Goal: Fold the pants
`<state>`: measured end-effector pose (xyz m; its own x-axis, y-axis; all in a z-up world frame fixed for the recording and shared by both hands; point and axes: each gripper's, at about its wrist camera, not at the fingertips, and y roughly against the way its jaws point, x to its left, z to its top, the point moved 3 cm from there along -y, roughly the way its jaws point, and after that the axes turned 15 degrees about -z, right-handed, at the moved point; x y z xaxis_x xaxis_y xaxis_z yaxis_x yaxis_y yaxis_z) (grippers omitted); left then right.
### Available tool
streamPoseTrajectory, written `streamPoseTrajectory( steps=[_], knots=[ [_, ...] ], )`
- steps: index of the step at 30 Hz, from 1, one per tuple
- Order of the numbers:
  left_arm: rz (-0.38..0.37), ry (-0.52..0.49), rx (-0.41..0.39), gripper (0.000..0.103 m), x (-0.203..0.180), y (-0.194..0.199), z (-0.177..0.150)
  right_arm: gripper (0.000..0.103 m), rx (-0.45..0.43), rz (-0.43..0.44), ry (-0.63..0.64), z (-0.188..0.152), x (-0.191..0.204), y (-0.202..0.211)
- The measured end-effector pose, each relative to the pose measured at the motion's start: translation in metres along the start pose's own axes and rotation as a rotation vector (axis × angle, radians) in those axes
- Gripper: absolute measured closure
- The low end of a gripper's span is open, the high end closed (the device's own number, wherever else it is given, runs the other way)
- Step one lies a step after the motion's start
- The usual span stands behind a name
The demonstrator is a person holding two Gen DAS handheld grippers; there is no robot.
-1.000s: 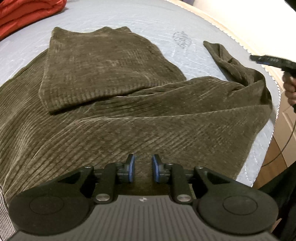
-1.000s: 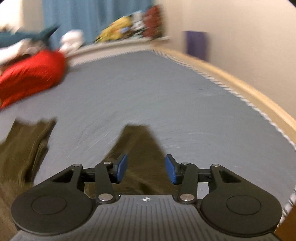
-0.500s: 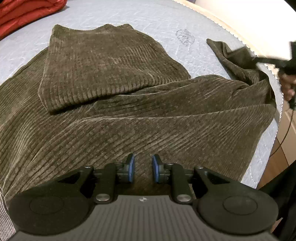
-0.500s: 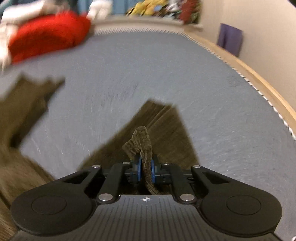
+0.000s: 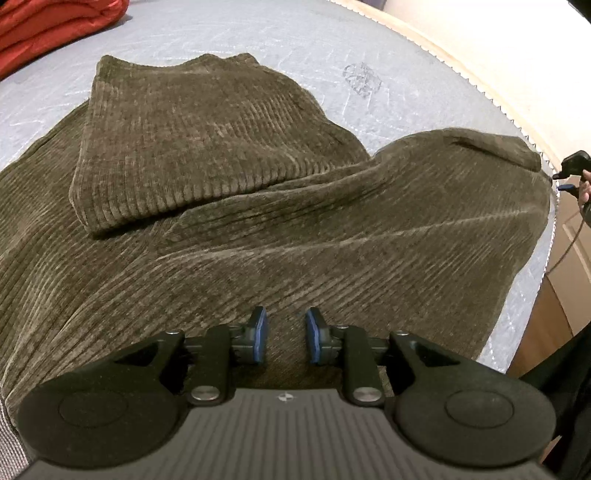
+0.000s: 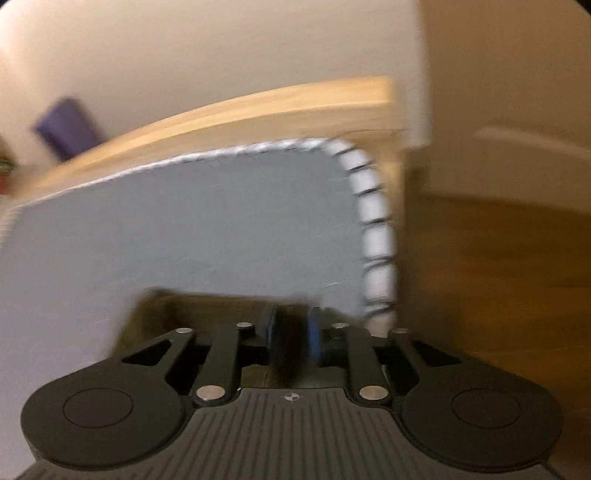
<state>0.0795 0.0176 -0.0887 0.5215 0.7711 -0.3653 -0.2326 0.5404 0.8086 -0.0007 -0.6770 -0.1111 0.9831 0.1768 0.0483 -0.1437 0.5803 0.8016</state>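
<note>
Left wrist: gripper (image 5: 283,341) ajar over pants (image 5: 295,229).

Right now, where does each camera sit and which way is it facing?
Left wrist: on the left gripper, tilted down over the pants on the mattress; the right gripper and a hand show at the right edge.
Right wrist: on the right gripper, blurred, facing the mattress corner, bed frame and wall; jaws just opened, cloth between them.
Shared: pants, mattress.
</note>
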Motion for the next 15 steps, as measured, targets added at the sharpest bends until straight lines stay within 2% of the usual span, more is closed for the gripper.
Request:
streamPoseTrajectory(
  steps=[1,3,5,7,9,13,15],
  knots=[
    [-0.002,0.000,-0.004,0.076,-0.001,0.000,0.001,0.075,-0.034,-0.011,-0.008,0.001,0.001,0.008],
    [-0.013,-0.001,-0.017,0.075,-0.002,0.003,0.002,0.067,-0.107,0.046,0.009,0.004,0.012,0.030],
    [-0.018,0.000,-0.026,0.075,-0.002,0.003,0.003,0.061,-0.179,0.164,0.089,-0.001,0.031,0.053],
    [-0.013,0.005,-0.026,0.075,-0.001,0.003,0.001,0.059,-0.183,0.282,0.188,-0.013,0.051,0.066],
    [-0.006,0.005,-0.020,0.075,0.001,0.003,-0.001,0.058,-0.080,0.354,0.237,-0.026,0.071,0.063],
    [0.000,0.005,-0.015,0.075,0.002,0.003,-0.004,0.058,0.208,0.379,0.133,-0.050,0.076,0.037],
    [-0.001,0.009,-0.017,0.075,0.005,0.003,-0.004,0.058,0.259,0.356,0.119,-0.057,0.082,0.027]
  ],
)
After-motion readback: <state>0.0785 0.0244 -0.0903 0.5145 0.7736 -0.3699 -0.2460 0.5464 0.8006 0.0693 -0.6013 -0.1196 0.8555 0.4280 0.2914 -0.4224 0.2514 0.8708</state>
